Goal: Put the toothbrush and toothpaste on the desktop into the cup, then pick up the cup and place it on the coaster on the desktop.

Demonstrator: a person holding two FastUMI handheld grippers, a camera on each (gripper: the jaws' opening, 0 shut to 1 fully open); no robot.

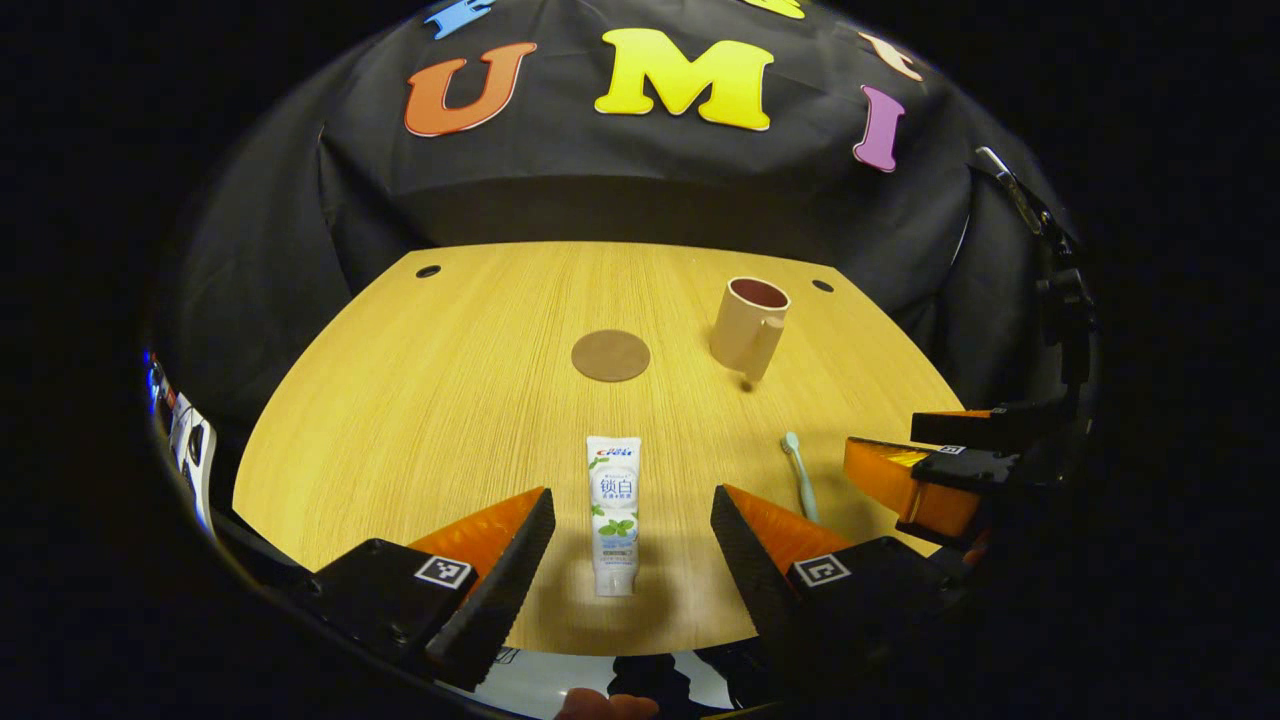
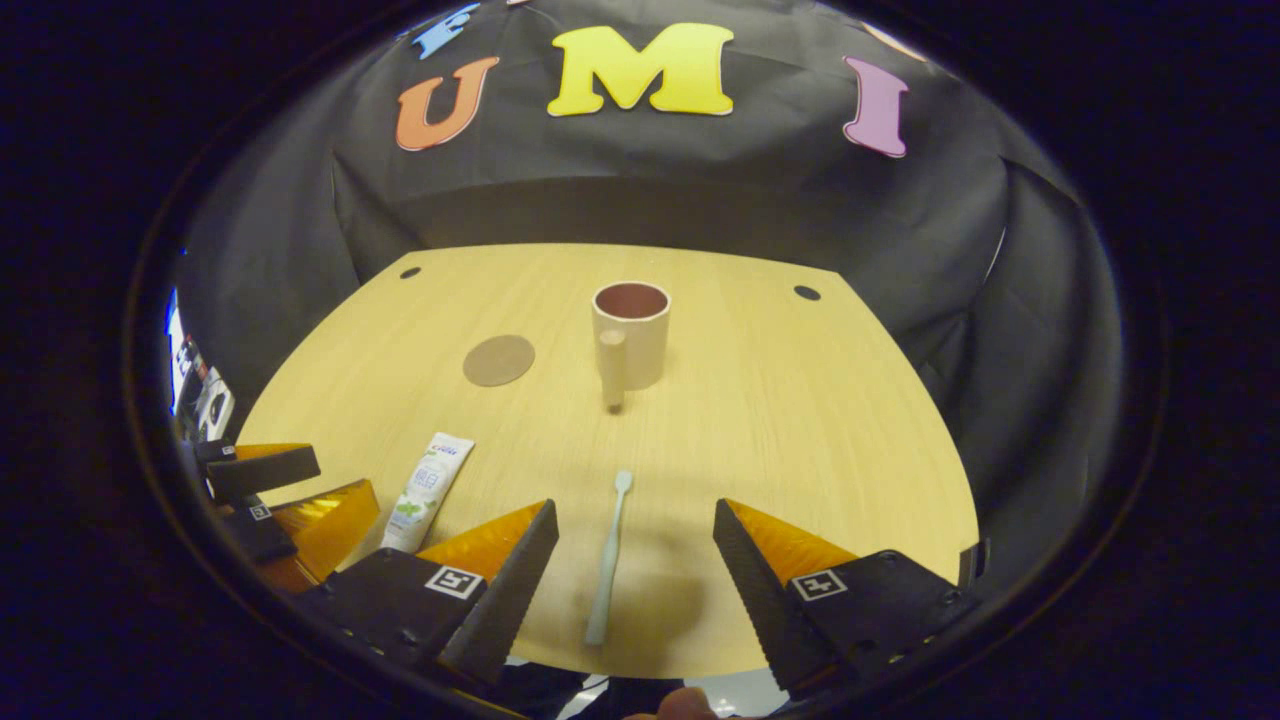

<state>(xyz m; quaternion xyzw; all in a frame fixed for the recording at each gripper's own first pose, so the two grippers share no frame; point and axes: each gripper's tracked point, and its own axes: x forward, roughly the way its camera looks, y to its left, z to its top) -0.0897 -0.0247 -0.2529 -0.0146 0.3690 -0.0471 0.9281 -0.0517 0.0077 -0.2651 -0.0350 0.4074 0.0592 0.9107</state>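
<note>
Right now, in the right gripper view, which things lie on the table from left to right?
Toothpaste → coaster → toothbrush → cup.

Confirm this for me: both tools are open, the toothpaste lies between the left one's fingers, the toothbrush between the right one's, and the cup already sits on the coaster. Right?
Not quite. The cup stands on the bare desktop, beside the coaster, which has nothing on it; the right gripper view shows the gap. The rest holds: left tool open around the toothpaste, right tool open around the toothbrush.
</note>
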